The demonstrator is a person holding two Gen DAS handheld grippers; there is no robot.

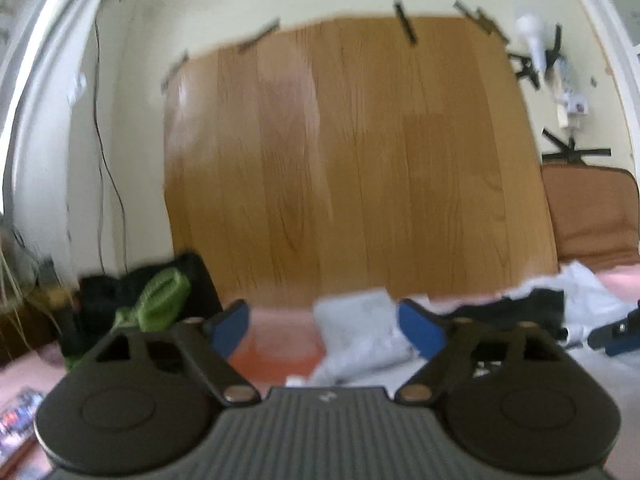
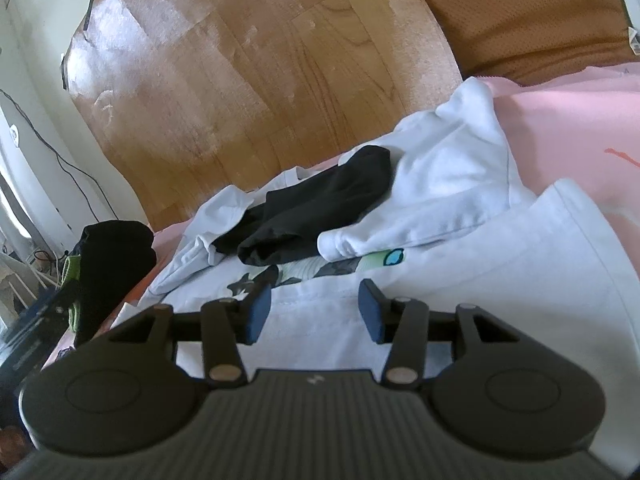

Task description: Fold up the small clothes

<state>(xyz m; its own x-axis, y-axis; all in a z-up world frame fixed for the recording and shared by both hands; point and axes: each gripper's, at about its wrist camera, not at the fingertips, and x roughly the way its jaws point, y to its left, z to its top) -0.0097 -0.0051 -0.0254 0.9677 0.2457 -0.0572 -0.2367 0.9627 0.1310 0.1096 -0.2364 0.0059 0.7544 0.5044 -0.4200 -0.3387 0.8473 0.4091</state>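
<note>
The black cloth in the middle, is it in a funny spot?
Yes. The black cloth lies crumpled on top of the white clothes, half tucked under one of them, so it looks dropped there, not folded. The white shirt with the picture is bunched too. Both tongs, right and left, are open and hold nothing.

Each gripper, left gripper [image 1: 324, 328] and right gripper [image 2: 315, 312], is built of matte black plastic: a ribbed central housing marked with a small white logo, two round discs, linkage arms pinned by silver rivets, and blue-padded fingers [image 2: 258, 312].
</note>
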